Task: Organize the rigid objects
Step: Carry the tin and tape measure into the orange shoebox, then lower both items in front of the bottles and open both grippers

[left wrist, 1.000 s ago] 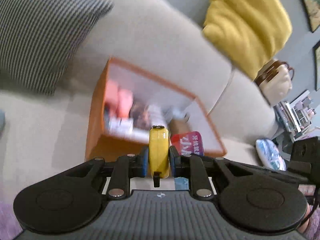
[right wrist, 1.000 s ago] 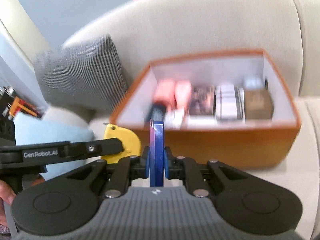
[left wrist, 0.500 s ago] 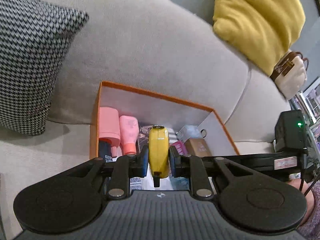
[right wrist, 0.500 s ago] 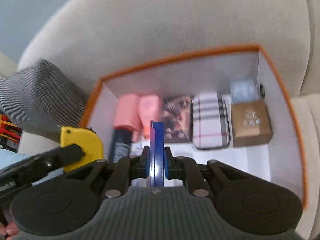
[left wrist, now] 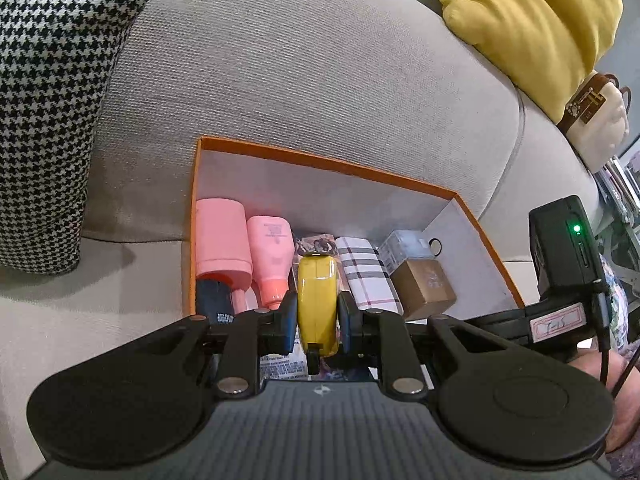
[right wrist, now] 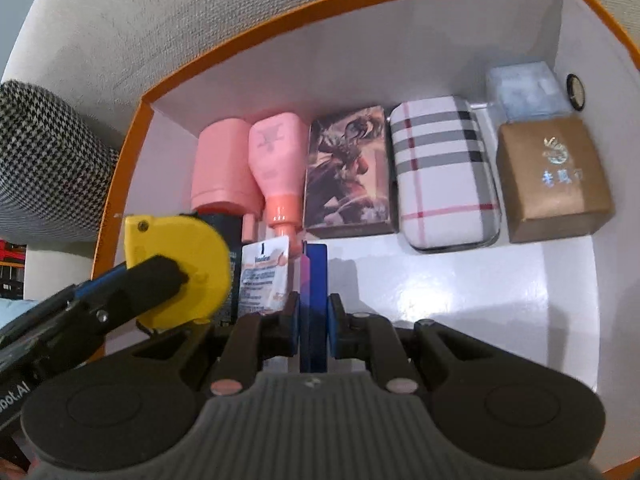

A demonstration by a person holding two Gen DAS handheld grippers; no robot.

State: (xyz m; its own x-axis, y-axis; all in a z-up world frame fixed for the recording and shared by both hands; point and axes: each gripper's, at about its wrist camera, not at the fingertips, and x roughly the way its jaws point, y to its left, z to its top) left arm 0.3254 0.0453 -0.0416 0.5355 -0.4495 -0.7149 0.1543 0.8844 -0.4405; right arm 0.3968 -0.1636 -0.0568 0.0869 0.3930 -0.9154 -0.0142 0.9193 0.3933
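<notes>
My left gripper (left wrist: 318,312) is shut on a yellow tape measure (left wrist: 317,304), held edge-on over the near left part of an orange box (left wrist: 320,158) on a beige sofa. In the right wrist view the same tape measure (right wrist: 176,264) hangs over the box's left wall (right wrist: 116,184). My right gripper (right wrist: 313,314) is shut on a thin blue flat box (right wrist: 314,292), held on edge low over the white floor of the box. Along the back wall lie two pink bottles (right wrist: 248,160), a picture card pack (right wrist: 346,172), a plaid case (right wrist: 442,168) and a brown carton (right wrist: 552,178).
A white sachet (right wrist: 264,276) and a dark tube lie at the box's near left. The white box floor (right wrist: 460,292) shows bare at the front right. A houndstooth cushion (left wrist: 52,92) sits left, a yellow cushion (left wrist: 536,20) and a cream bag (left wrist: 596,120) far right.
Both grippers have come forward and down over the orange box, each still holding its object. The right one now tilts steeply into the box interior.
</notes>
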